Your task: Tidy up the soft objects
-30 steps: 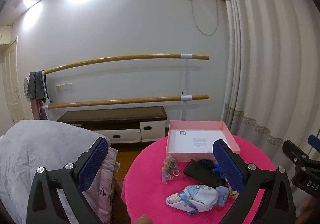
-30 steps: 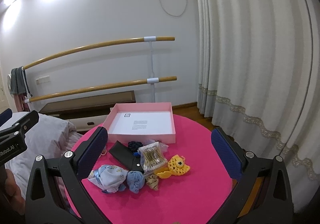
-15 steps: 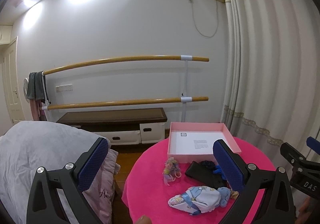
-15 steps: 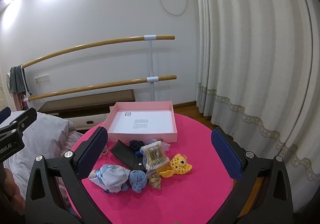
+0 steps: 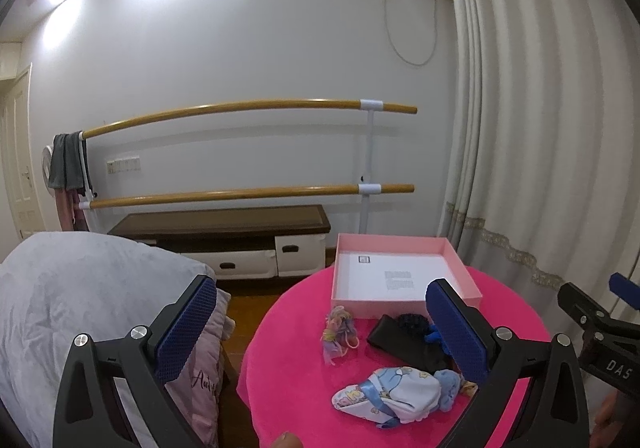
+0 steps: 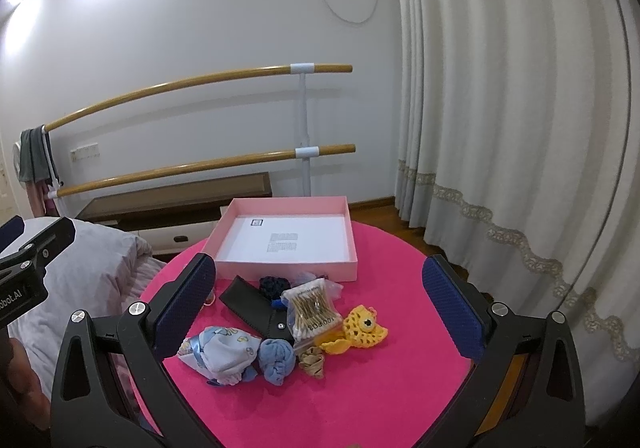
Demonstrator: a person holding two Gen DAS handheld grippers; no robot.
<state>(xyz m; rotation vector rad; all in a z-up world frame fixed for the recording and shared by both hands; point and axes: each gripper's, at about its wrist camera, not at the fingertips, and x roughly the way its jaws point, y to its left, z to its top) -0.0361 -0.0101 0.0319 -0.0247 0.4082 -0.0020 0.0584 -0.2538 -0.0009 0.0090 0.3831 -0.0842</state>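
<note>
Your right gripper [image 6: 320, 300] hangs above the round pink surface [image 6: 400, 388] with its jaws spread wide and holding nothing; the cluster of soft objects lies between and below the two blue pads, nearer the left one. Closest to you sit one white-and-blue printed cloth bundle [image 6: 222, 354], one rolled blue sock [image 6: 277, 362] touching its right side, and one small beige scrunchie [image 6: 313, 363] just beside the sock. Behind those lie one black pouch [image 6: 252, 304], one clear packet of cotton swabs [image 6: 312, 312] resting partly on the pouch, one yellow crochet piece [image 6: 362, 330] to the right of the packet, and one dark knitted item [image 6: 274, 284] near the box. One open pink box [image 6: 288, 264], white inside, stands at the far side of the surface, apart from your jaws. Your left gripper [image 5: 320, 328] is likewise wide open and empty, held over the left edge of the surface; from there the printed bundle [image 5: 390, 394] lies low between the pads toward the right one, one pastel bunch of hair ties [image 5: 338, 334] sits alone to the left of the pouch [image 5: 404, 340], and the pink box [image 5: 400, 304] is beyond them. To the left of the surface is a bed with a grey cover [image 5: 80, 296].
</note>
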